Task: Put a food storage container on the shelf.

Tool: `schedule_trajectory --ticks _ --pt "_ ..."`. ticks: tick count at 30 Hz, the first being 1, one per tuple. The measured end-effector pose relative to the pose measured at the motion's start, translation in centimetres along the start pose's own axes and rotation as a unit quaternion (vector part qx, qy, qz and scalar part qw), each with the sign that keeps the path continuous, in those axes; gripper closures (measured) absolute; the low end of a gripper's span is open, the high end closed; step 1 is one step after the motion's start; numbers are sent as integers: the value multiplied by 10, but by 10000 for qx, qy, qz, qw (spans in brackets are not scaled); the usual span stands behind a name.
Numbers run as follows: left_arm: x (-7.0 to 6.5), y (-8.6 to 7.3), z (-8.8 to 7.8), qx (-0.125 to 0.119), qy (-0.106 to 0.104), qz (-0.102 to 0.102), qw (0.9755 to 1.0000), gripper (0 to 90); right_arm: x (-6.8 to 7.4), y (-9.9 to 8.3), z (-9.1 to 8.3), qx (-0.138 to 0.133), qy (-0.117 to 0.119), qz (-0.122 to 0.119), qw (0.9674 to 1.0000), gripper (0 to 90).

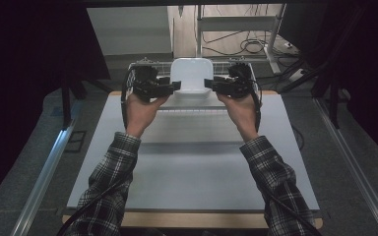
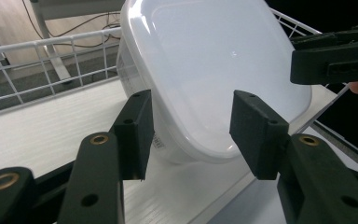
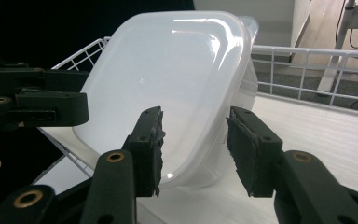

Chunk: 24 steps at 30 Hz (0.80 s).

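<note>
item: white plastic container [image 1: 192,73], square with rounded corners, lid fitted. it is seen at the upper centre of the high view, tilted up on one edge inside a white wire basket [image 1: 221,67] at the far end of the table [image 1: 192,167]. in the left gripper view the container [image 2: 209,70] is placed across the upper centre and right of the frame, its lid face turned toward the camera, its lower edge resting on the white basket floor; the basket's wire rail [image 2: 51,51] is seen across the upper left. in the right gripper view the container [image 3: 168,79] is placed at the centre, leaning, with the wire rail [image 3: 307,60] at the upper right.

item: left gripper [image 1: 176,86], held in the left hand [image 1: 140,105], seen just left of the container in the high view. its jaws are spread wide and nothing is held; in its own view [image 2: 191,126] the container's lower corner is seen between and beyond the two black pads. contact cannot be told.

item: right gripper [image 1: 208,83], held in the right hand [image 1: 241,105], seen just right of the container in the high view. its jaws are likewise spread wide and empty [image 3: 193,149], with the container's lower edge seen between them.

item: plaid sleeves [image 1: 108,187], entered from the bottom of the high view.
</note>
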State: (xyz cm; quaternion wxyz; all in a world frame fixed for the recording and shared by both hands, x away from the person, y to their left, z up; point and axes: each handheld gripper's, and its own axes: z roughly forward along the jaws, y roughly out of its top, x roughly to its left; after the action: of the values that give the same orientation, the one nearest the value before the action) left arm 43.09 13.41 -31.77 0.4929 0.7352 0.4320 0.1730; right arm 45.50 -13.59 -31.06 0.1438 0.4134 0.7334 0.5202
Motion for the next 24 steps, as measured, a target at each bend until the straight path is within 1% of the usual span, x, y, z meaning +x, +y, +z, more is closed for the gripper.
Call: schedule_trajectory --ticks 5,8,9,12,13,14,16,17,19,20,21,22,23,24 --pt "2 1 1 -23 -42 -66 10000 490 0 1 2 -9 -25 0 10000 561" --pt "2 1 1 -56 -62 -98 9999 471 0 3 2 -45 -24 14 10000 556" --pt "2 2 0 -90 -112 -117 9998 465 -1 3 3 -48 -36 12 10000 553" --pt "2 3 -1 -145 -97 -112 9998 447 -2 3 2 -81 -40 31 10000 547" --pt "2 3 -2 -131 -65 -63 9999 428 -2 3 1 -104 -48 44 9999 547" --pt "2 3 -2 -117 -40 -18 9999 428 -2 3 1 -104 -48 44 9999 547" --pt "1 3 -3 -139 -28 -18 9999 431 -3 4 0 -108 -52 40 9999 550" --pt "1 2 -3 -164 -8 -11 9999 443 -3 4 -2 -126 -8 26 9999 560" --pt "0 1 -7 -228 17 34 9997 454 -2 4 -3 -160 -19 26 9999 570" --pt "0 0 -9 -244 28 53 9997 501 -4 5 -7 -185 -18 -12 9998 623" --pt "0 -3 -14 -317 100 108 9994 523 -5 4 -8 -180 -63 -37 9998 648" --pt "0 -3 -14 -317 100 108 9994 550 -5 4 -8 -180 -63 -37 9998 648" --pt "3 -7 -20 -378 188 72 9991 601 -8 2 -10 -176 -179 -64 9997 718" --pt "3 -7 -20 -378 188 72 9991 640 -8 2 -10 -176 -179 -64 9997 718"
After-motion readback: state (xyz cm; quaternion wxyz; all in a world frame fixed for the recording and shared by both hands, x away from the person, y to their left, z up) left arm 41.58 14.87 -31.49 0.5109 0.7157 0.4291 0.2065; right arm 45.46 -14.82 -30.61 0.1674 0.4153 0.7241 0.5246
